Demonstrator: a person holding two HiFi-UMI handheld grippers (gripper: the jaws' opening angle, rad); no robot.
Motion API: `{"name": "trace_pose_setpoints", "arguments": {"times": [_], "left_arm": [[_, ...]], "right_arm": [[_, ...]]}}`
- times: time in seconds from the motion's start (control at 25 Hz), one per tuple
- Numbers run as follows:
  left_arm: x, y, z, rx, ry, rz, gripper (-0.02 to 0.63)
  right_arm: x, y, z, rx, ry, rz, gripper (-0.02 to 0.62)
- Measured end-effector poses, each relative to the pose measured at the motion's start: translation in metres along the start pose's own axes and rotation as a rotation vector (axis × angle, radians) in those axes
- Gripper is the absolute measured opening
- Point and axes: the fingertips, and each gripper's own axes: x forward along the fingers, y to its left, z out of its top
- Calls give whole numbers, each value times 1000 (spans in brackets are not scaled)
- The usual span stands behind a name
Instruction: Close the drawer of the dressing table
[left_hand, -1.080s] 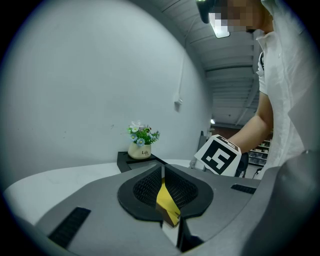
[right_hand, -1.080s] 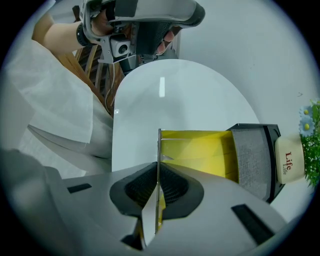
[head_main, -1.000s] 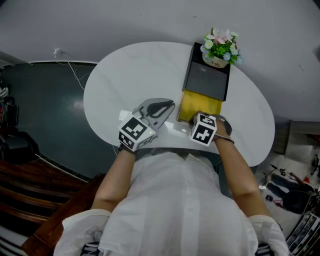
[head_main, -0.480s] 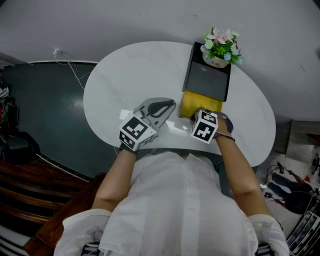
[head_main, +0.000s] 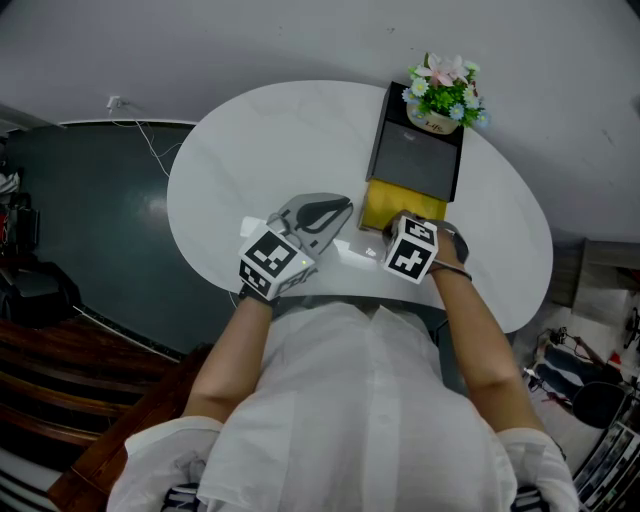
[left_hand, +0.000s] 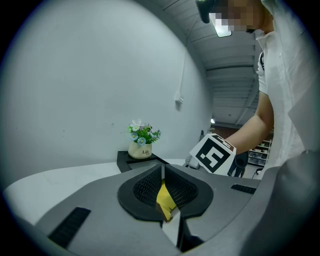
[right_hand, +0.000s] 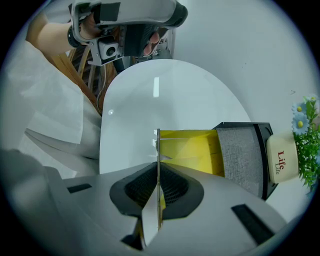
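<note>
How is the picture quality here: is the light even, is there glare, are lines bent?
Head view: dim, even light; the white table top shows little glare. Left gripper view: strong fisheye, dark corners, the flower pot sharp. Right gripper view: a bright streak of glare on the table top, the yellow drawer sharp, edges curved.

The box (head_main: 415, 160) was black, its top grey and woven-textured. The table (head_main: 250, 150) beneath the box was white. The drawer (head_main: 400, 208) out of the box was yellow; its front, seen edge-on, appeared white. The pot (head_main: 432, 120) atop the box was cream, lettered red, its flowers (head_main: 442, 85) pink, blue and white. The left gripper (left_hand: 162, 167) and right gripper (right_hand: 158, 165), before the box, were grey, bearing black-and-white square markers.
</note>
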Motion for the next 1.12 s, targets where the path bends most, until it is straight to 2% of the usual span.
{"name": "trace_pose_setpoints", "arguments": {"times": [1.12], "left_arm": [[5,7,0,-5,8,13,20]], "right_arm": [[0,-44,-2,17,-1,-78,21]]}}
